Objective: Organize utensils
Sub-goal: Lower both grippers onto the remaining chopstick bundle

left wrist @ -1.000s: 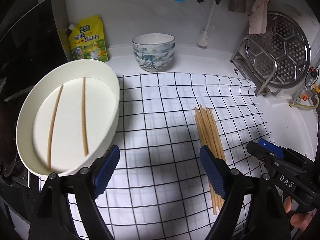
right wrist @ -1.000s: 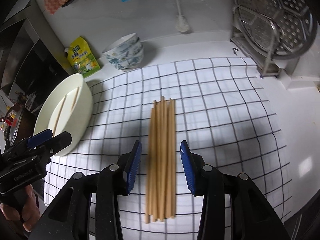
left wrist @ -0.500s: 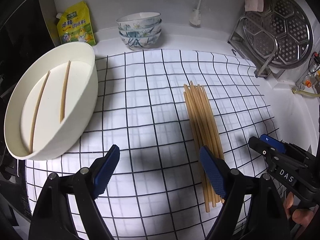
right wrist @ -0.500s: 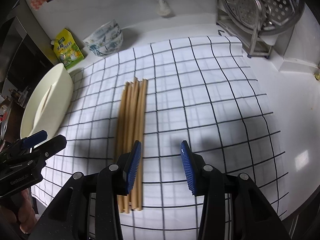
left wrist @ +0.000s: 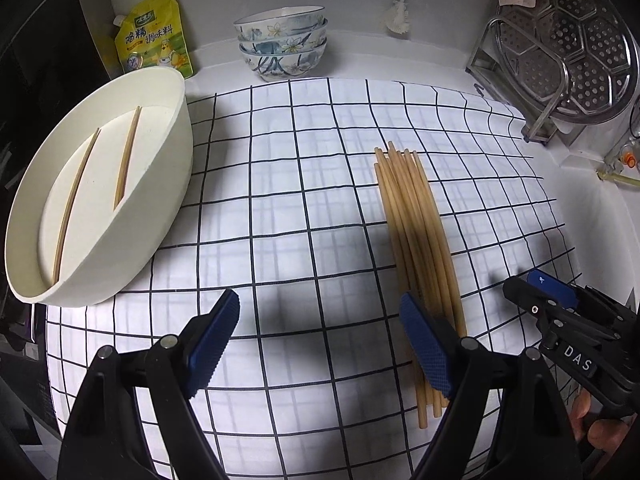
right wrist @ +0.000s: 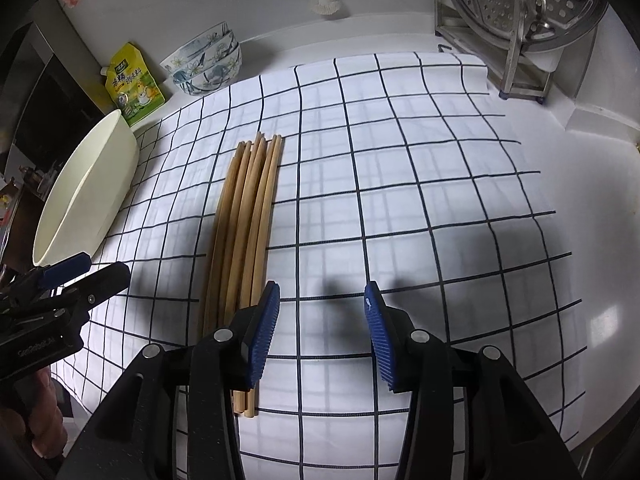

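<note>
Both empty, the wide-open left gripper (left wrist: pixel 320 340) and opening right gripper (right wrist: pixel 320 328) hover beside loose chopsticks (right wrist: pixel 244 232), likely next bound for the cream tray (left wrist: pixel 168 184).

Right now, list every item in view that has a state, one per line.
Left gripper: open, empty.
Right gripper: jaws opening, nothing between them.
Chopstick bundle: lying flat on the checked cloth.
White oval basin: holds two chopsticks, lying apart.
Floral bowls: stacked, upright.
</note>
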{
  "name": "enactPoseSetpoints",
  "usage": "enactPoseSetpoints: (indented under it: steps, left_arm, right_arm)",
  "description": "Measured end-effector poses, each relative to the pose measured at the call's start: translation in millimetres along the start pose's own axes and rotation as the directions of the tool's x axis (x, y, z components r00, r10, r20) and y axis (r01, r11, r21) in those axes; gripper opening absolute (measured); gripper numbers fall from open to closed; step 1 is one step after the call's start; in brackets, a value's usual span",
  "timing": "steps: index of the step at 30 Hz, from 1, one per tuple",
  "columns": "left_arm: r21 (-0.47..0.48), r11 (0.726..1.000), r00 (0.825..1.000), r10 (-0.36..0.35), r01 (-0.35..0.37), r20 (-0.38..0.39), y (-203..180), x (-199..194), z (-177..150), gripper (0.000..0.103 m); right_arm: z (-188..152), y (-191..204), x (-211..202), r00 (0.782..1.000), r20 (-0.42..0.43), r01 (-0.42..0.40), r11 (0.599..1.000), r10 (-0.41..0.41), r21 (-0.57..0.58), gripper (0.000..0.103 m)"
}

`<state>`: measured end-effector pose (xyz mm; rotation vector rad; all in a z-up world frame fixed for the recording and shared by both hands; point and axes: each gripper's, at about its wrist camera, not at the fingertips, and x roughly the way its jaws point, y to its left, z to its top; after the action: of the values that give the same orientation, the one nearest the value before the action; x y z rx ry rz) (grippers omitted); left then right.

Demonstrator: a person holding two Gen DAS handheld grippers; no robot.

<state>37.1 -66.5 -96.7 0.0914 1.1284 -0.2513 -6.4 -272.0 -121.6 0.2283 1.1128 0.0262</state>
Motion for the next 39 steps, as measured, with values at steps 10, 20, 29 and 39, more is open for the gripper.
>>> enactPoseSetpoints:
  steps: [10, 20, 29, 39]
  left_arm:
    - [-0.001, 1.0, 1.0, 0.01, -0.01, -0.019, 2.3, 11.7, -6.1, 0.081]
    - [-0.002, 1.0, 1.0, 0.009, -0.009, -0.026, 4.5, 16.8, -9.0, 0.081]
    - [-0.012, 1.0, 1.0, 0.005, -0.005, -0.024, 5.3, 19.6, -8.1, 0.081]
    - [0.004, 1.0, 0.999, -0.021, 0.021, -0.028, -5.8, 25.0, -9.8, 0.081]
  right_arm:
    - [-4.2, 14.4, 15.1, 0.999, -0.026, -0.022, 0.999, 0.021, -0.043, 0.044]
    - [-4.2, 26.5, 27.5, 0.998, -0.049, 0.025, 0.995, -0.03, -0.096, 0.046]
    - [-4.2, 33.8, 29.1, 0.997, -0.05, 0.049, 0.989, -0.056, -0.139, 0.046]
    - [-3.2, 30.8, 29.6, 0.995, -0.032, 0.088, 0.983, -0.094, -0.158, 0.045]
